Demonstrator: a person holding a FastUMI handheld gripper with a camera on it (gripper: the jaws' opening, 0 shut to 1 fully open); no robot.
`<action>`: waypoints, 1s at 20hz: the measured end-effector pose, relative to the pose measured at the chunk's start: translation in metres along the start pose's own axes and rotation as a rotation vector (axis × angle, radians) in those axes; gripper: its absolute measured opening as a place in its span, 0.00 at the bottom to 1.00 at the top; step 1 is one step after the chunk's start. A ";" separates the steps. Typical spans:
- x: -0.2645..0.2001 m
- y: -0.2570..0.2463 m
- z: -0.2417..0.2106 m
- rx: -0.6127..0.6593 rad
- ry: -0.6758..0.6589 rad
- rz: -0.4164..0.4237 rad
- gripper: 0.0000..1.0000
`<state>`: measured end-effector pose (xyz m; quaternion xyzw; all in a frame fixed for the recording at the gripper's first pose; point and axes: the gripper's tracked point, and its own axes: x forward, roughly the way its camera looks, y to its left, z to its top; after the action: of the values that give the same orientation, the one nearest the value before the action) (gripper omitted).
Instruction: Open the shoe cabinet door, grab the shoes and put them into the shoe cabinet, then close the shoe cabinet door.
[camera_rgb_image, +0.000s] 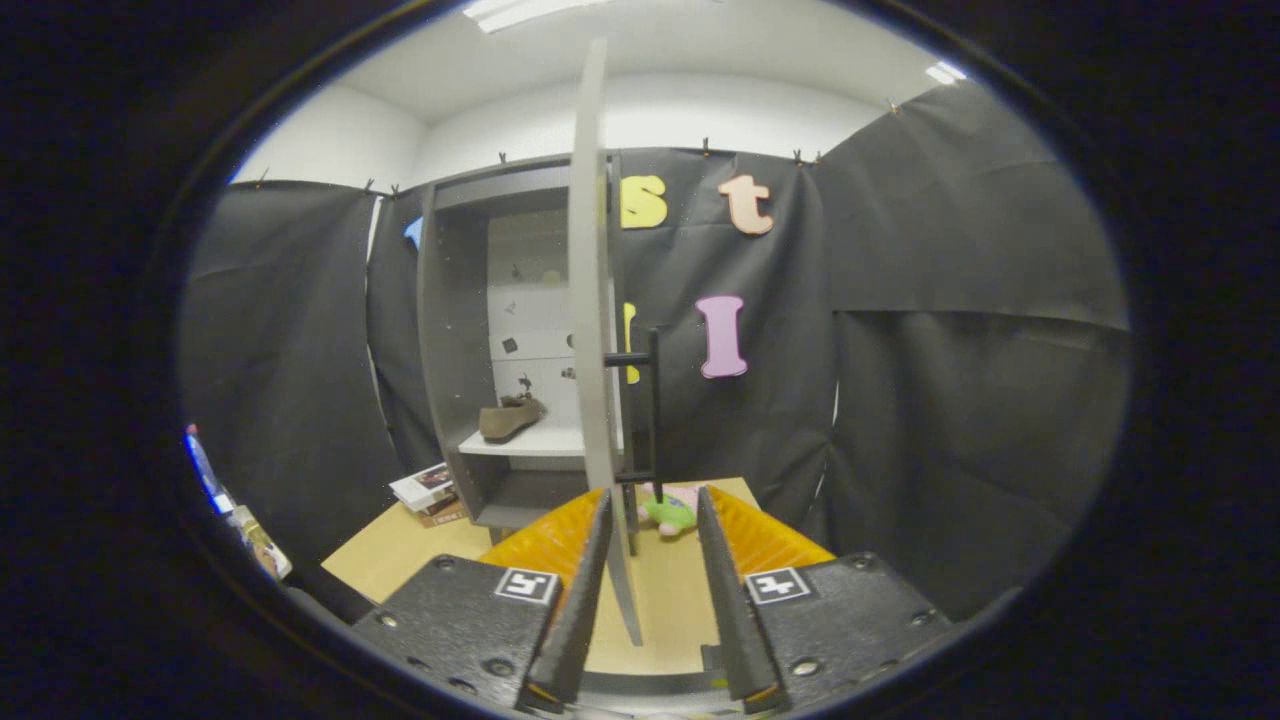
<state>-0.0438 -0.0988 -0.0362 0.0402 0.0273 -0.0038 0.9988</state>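
- gripper (652, 500) fingers spread apart, the open shoe cabinet door (592, 300) edge-on between them, untouched
- brown shoe (510, 418) on a shelf inside the shoe cabinet (455, 330) at the counter's (400, 550) far edge; black door handle (654, 400) just beyond the fingers; green plush toy (668, 512) beside it
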 end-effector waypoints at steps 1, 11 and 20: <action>-0.009 0.015 -0.005 -0.021 0.000 -0.006 0.63; -0.015 0.155 -0.081 -0.065 0.074 0.065 0.89; 0.097 0.194 -0.231 -0.121 0.314 0.122 0.90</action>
<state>0.0420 0.1125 -0.2556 -0.0182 0.1808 0.0647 0.9812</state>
